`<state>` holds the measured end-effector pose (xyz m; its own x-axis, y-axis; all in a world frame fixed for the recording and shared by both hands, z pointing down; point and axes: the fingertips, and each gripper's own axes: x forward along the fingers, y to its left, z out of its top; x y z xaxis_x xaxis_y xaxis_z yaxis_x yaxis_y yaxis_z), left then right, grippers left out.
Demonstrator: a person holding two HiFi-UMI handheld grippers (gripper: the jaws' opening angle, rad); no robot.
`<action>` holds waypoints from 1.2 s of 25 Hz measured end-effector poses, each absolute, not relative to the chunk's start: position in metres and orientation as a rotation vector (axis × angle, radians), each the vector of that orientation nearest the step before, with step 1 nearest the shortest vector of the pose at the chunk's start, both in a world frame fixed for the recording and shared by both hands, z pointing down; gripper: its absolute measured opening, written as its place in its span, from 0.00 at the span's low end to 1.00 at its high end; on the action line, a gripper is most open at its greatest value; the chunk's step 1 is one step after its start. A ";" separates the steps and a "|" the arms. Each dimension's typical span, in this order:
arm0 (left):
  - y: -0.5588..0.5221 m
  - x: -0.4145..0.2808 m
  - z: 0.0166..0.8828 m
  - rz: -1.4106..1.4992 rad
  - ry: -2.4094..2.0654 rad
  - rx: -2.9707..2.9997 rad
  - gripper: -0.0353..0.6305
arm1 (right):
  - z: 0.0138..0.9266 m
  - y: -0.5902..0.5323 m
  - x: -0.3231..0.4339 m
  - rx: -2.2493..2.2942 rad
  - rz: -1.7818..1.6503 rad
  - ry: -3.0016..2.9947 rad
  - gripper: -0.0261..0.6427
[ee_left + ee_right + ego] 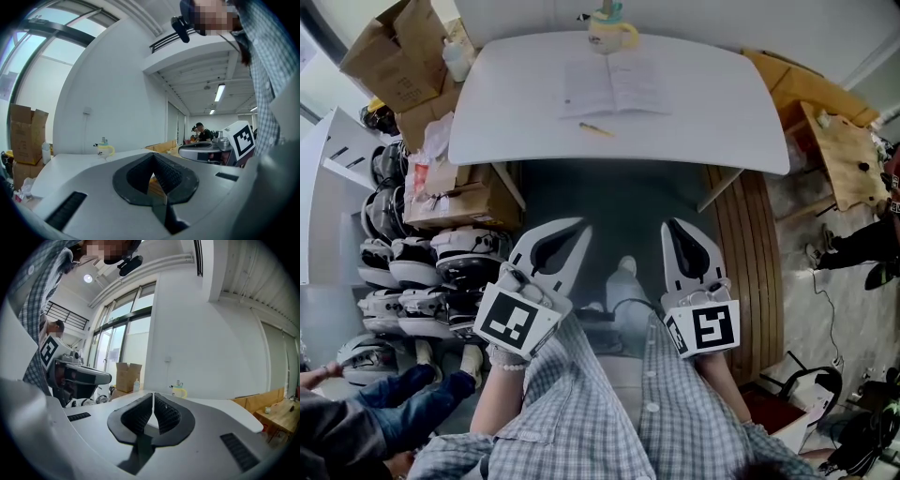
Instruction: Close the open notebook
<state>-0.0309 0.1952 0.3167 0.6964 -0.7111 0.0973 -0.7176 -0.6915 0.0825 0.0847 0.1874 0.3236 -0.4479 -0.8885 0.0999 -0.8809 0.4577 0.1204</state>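
Note:
The open notebook (614,86) lies flat with its white pages up, at the far middle of the white table (712,122). A yellow pen (596,129) rests just in front of it, and a yellow mug (611,33) stands behind it. Both grippers hang close to my body, well short of the table's near edge. My left gripper (579,226) is shut with nothing in it, and so is my right gripper (672,226). The left gripper view shows its jaws (153,155) meeting at the tips, with the mug (104,150) far off. In the right gripper view the gripper (153,395) is also shut and empty.
Cardboard boxes (394,52) are stacked left of the table, with a rack of helmets (403,272) below them. A wooden bench (839,150) stands at the right. One person sits at the lower left (366,403), and another person's legs (853,248) show at the right.

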 end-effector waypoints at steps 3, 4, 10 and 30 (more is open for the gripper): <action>0.179 -0.031 0.317 0.086 -1.208 2.771 0.06 | 0.323 0.170 0.084 1.538 -0.080 -2.575 0.08; 0.173 -0.030 0.317 0.087 -1.214 2.768 0.06 | 0.323 0.164 0.084 1.529 -0.080 -2.582 0.08; 0.138 -0.014 0.315 0.087 -1.255 2.759 0.06 | 0.325 0.125 0.097 1.481 -0.070 -2.609 0.08; 0.048 0.027 0.302 0.085 -1.442 2.683 0.06 | 0.317 0.019 0.136 1.317 -0.092 -2.718 0.08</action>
